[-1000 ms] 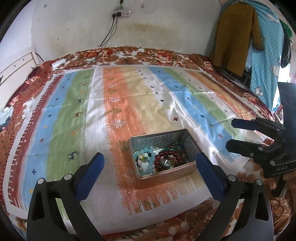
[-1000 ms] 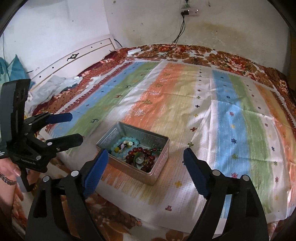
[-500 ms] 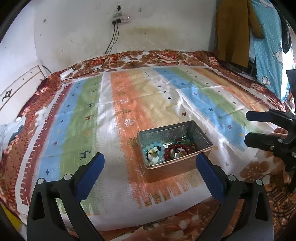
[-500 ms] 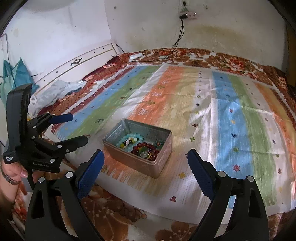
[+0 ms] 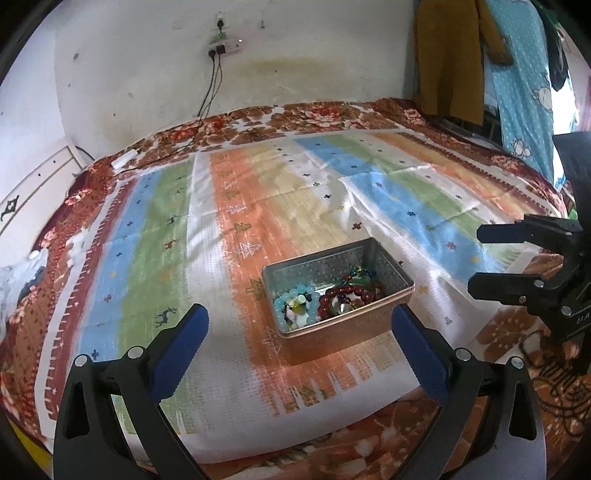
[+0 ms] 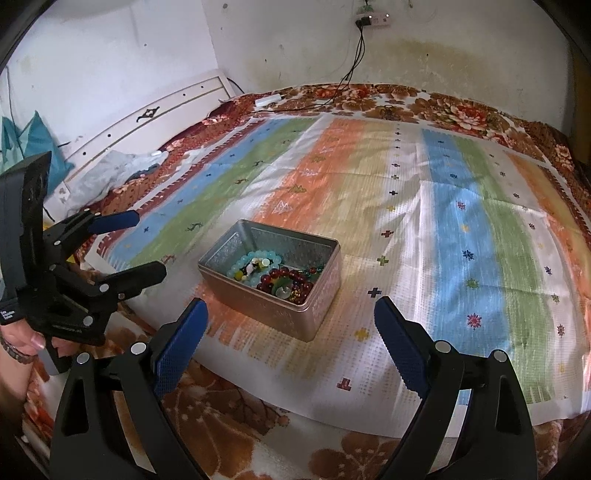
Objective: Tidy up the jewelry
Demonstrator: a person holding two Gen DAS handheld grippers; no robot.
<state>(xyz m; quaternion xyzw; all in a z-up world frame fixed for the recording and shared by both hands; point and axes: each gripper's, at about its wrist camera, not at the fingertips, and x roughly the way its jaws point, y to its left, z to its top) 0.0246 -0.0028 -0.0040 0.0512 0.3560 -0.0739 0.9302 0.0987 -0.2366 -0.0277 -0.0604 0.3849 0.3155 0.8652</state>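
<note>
Open rectangular silver metal tin (image 5: 338, 291) sits on striped woven mat (image 5: 229, 236) over floral bed blanket (image 6: 229, 406). Pale-blue bead bracelet (image 5: 295, 308) and dark-red bead bracelet (image 5: 347, 295) inside. Left gripper (image 5: 299, 332), right gripper (image 6: 291, 321): jaws wide, empty, tin just beyond both. Tin's long axis oblique. Neither hand clearly nearer. White wall (image 5: 314, 74) far.

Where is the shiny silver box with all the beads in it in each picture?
Left wrist view: the rectangular silver metal tin sits right of centre, low down, between the left gripper's open blue fingers.
Right wrist view: the tin sits left of centre, just above the right gripper's open fingers.
Shared landmark: the white power strip on the wall, top of both pictures.
</note>
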